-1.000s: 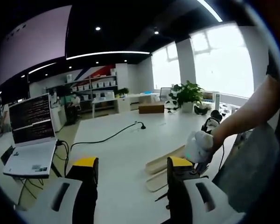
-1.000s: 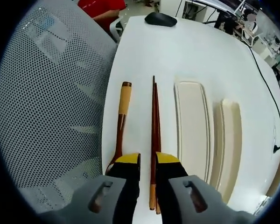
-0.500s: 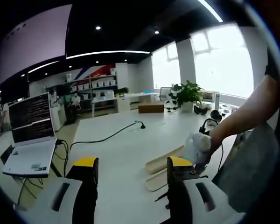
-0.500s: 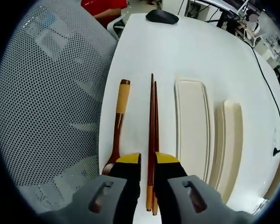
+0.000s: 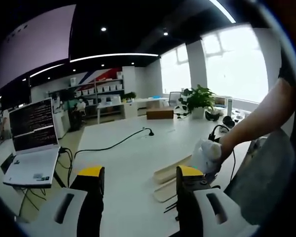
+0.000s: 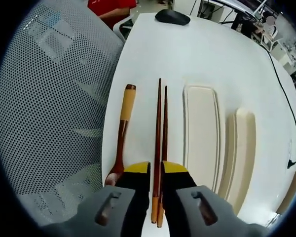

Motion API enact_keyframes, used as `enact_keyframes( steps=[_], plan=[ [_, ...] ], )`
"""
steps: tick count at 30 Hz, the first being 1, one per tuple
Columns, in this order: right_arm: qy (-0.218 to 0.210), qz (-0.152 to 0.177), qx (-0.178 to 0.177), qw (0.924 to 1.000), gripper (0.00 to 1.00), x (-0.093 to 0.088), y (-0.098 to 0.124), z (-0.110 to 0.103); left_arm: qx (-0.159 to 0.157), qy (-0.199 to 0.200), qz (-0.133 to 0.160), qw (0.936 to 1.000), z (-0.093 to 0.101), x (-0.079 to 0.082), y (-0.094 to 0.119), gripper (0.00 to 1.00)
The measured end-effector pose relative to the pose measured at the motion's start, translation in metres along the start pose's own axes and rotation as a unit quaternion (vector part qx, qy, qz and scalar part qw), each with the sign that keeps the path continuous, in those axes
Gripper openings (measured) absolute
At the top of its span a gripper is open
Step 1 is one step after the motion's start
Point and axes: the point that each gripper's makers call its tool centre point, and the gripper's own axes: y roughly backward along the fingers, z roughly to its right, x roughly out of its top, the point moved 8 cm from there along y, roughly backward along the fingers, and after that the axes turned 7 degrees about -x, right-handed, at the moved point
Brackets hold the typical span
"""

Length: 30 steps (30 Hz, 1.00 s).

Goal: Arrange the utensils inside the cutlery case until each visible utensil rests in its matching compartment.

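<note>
A pair of brown chopsticks (image 6: pixel 160 129) lies lengthwise on the white table (image 6: pixel 197 54), its near ends pinched between the jaws of my right gripper (image 6: pixel 156 170), which is shut on them. A wooden spoon (image 6: pixel 121 133) rests just left of them, and the cream cutlery case tray (image 6: pixel 202 131) just right, with its lid (image 6: pixel 241 150) beyond. In the left gripper view my left gripper (image 5: pixel 140 185) hangs open over the table, holding nothing. The cream case parts (image 5: pixel 172 172) lie past its right jaw, under a person's gloved hand (image 5: pixel 206 154).
A grey mesh chair back (image 6: pixel 49 98) stands along the table's left edge. A black mouse (image 6: pixel 172 17) lies at the far end, near a person in red (image 6: pixel 111 6). In the left gripper view there are a laptop (image 5: pixel 32 148), a black cable (image 5: pixel 113 145) and a plant (image 5: pixel 200 98).
The right jaws have closed tighter on the chopsticks, whose far tips have spread slightly apart. The gloved hand has risen a little in the left gripper view. The left gripper has not moved.
</note>
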Motion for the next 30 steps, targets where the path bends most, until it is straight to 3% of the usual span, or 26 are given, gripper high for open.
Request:
enact_keyframes(
  steps=[10, 12, 14, 30],
  plan=[
    [0.002, 0.004, 0.000, 1.0000, 0.04, 0.0016, -0.0010, -0.0018, 0.000, 0.000, -0.002, 1.0000, 0.0000, -0.0008, -0.0009, 0.60],
    [0.002, -0.007, 0.003, 1.0000, 0.07, -0.0011, -0.0061, -0.0050, 0.001, 0.000, -0.002, 1.0000, 0.0000, -0.0007, -0.0009, 0.60],
    [0.012, 0.007, -0.003, 0.9999, 0.03, 0.0008, -0.0066, -0.0049, 0.001, 0.000, -0.002, 1.0000, -0.0002, -0.0010, -0.0008, 0.60],
    [0.008, 0.001, -0.007, 0.9999, 0.01, 0.0005, -0.0065, -0.0005, 0.002, 0.000, -0.005, 1.0000, -0.0004, -0.0014, -0.0008, 0.60]
  ],
)
